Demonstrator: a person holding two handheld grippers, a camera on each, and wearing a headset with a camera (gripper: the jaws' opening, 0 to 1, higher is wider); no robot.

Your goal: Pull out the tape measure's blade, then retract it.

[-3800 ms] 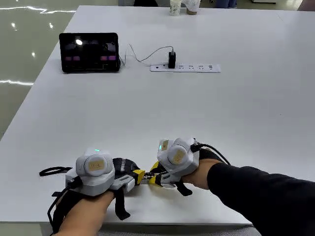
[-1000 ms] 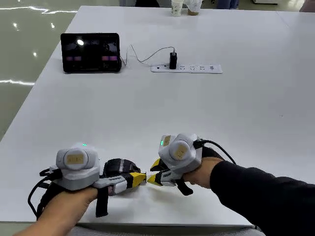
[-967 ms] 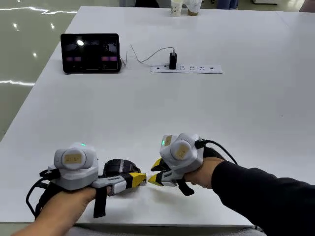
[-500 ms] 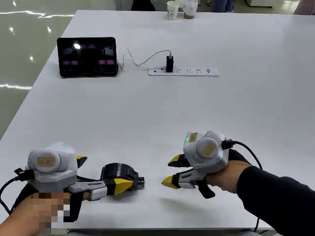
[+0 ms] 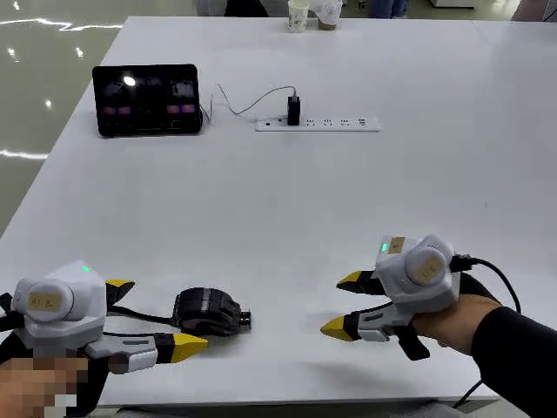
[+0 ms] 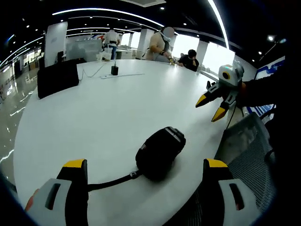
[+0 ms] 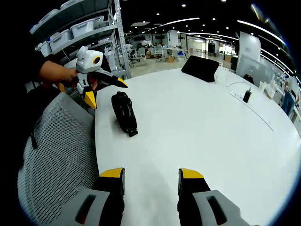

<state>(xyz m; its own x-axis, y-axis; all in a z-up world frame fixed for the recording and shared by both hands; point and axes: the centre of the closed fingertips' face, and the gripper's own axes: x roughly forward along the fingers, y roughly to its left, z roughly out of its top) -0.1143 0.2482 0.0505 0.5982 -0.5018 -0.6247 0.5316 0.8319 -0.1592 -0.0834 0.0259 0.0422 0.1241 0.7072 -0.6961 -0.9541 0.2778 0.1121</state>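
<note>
So, our tape measure point(image 5: 211, 311) is just lying on the white table point(image 5: 348, 192) near its front edge, blade all wound in as far as we can tell, close to our left gripper point(image 5: 158, 313) and well apart from our right gripper point(image 5: 339, 304). Both grippers have their jaws spread wide with nothing in them, one on either side of it. We reckon the case sits with its blade mouth pointing toward the right gripper so the left can pin the body while the right pinches the tip, and its strap point(image 6: 110, 181) trails back toward the left.
</note>
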